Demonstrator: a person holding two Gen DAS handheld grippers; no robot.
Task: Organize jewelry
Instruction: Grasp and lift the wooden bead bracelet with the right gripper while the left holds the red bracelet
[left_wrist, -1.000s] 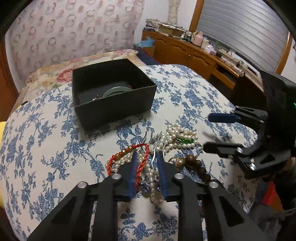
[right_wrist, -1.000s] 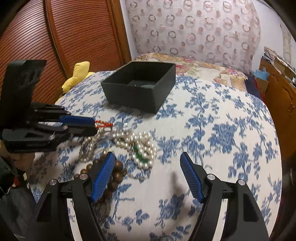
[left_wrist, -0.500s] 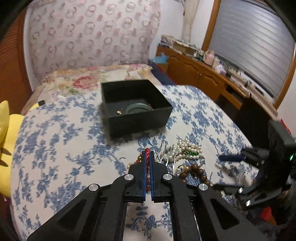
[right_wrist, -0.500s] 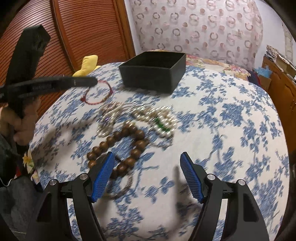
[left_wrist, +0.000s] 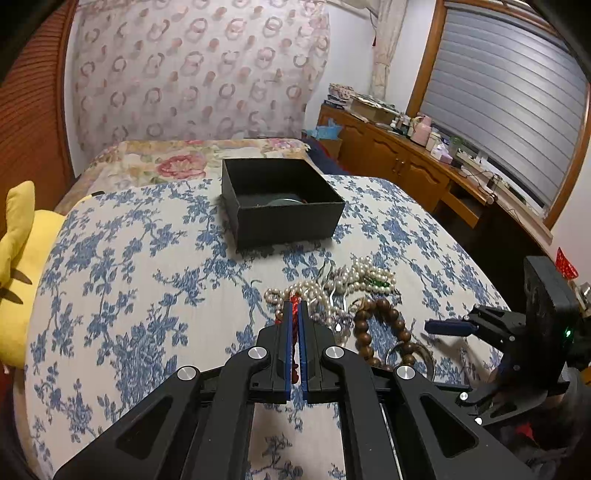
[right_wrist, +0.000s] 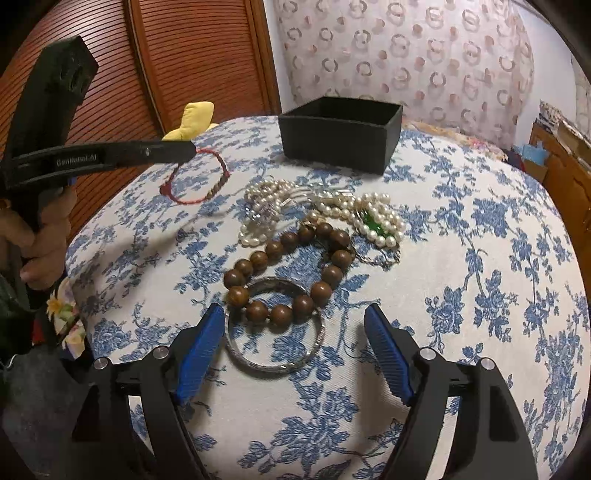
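A yellow plush toy (right_wrist: 195, 116) lies at the far left edge of the blue-and-white floral tablecloth (right_wrist: 480, 258) that covers the round counter, well left of the open black square cardboard box (right_wrist: 341, 134). The left tongs (left_wrist: 294, 314) are pressed together, pinching a red twisted cord bracelet (right_wrist: 197, 177), which hangs from their tips as a loop just clear of the cloth, left of the box and nearer the camera; a hand (right_wrist: 35, 243) grips their handle at the left frame edge. Right of the cord bracelet, and in front of the box, lies the jewelry heap: a tangle of white pearl strands (right_wrist: 258, 218) mixed with silver hairpin-like pieces (right_wrist: 306, 194), then a second bunch of white pearls with a green stone (right_wrist: 373, 221) further right. Nearer than the pearls sits a bracelet of large round brown wooden beads (right_wrist: 288, 269), partly overlapping a thin silver metal bangle (right_wrist: 275, 326) that lies nearest of all. The right tongs (right_wrist: 293, 352) are spread and widening, with the bangle lying between their blue ribbed pads (right_wrist: 201, 347) and untouched by them. Inside the box, seen from the left wrist, rests a grey-green ring-shaped piece (left_wrist: 282, 202)
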